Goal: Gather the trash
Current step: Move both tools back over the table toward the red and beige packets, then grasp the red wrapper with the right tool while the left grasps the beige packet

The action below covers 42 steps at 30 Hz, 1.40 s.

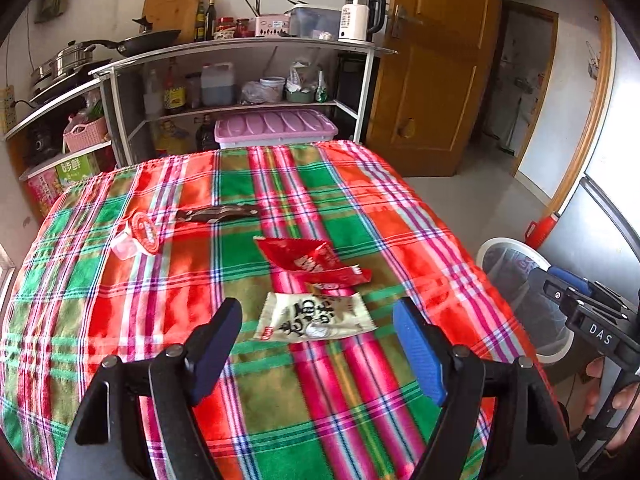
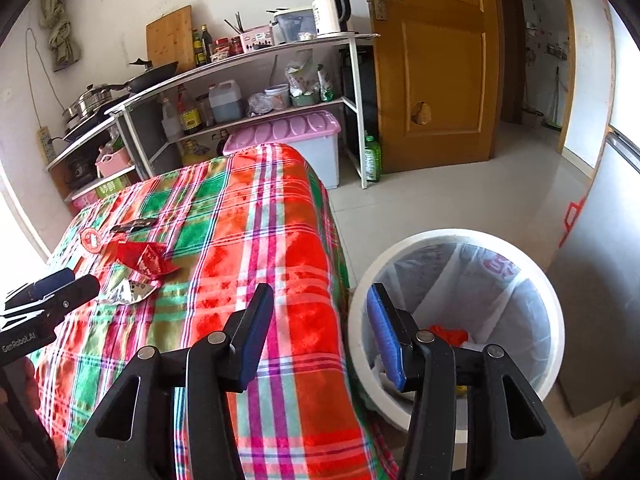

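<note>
left wrist cam looks down over tabletop (image 1: 168,280) toward 12; right wrist cam aims at bin (image 2: 460,240), 3 o'clock edge; both share wrappers (image 1: 316,316).

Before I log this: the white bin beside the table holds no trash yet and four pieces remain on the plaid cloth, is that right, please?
Not quite. The white bin already holds some trash: the right wrist view shows something red at its bottom. The rest stands: four pieces remain on the plaid cloth.

tablecloth (image 1: 320,400): plaid woven cloth | wrappers (image 1: 316,316): glossy crinkled plastic | bin (image 2: 556,320): smooth white plastic
</note>
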Motion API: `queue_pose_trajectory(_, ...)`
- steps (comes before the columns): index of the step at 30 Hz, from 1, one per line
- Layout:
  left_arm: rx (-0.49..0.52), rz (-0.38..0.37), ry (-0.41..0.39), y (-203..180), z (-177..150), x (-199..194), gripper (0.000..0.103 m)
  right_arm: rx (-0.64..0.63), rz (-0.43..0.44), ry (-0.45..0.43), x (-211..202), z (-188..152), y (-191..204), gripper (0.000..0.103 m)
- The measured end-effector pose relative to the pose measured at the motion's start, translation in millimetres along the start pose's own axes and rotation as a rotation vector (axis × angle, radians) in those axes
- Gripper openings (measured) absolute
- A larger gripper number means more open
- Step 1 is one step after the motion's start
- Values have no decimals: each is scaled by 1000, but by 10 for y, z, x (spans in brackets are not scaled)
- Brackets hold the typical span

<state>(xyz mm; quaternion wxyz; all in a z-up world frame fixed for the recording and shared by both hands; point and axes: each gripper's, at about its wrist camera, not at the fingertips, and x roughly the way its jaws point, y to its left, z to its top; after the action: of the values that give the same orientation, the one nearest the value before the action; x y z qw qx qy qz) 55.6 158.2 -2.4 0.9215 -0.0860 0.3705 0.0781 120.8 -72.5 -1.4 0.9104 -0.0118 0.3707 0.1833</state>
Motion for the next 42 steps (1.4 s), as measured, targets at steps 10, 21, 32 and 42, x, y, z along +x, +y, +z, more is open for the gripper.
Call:
queue_pose_trajectory(10,-49,53,31,487,-137,16,80,-64,114,37,266,120,541,50)
queue_pose_trajectory(21,-71,55,27,718,-121,-1,80,-206,279,111,591,126,1287,51)
queue_pose_trajectory(32,-75,41,41,753,-89,53,80,-295,277,150,907,186,1619,51)
queue_pose_trajectory(42,-65,16,56,697,-62,127,80,-324,277,222,1202,242,1676,51)
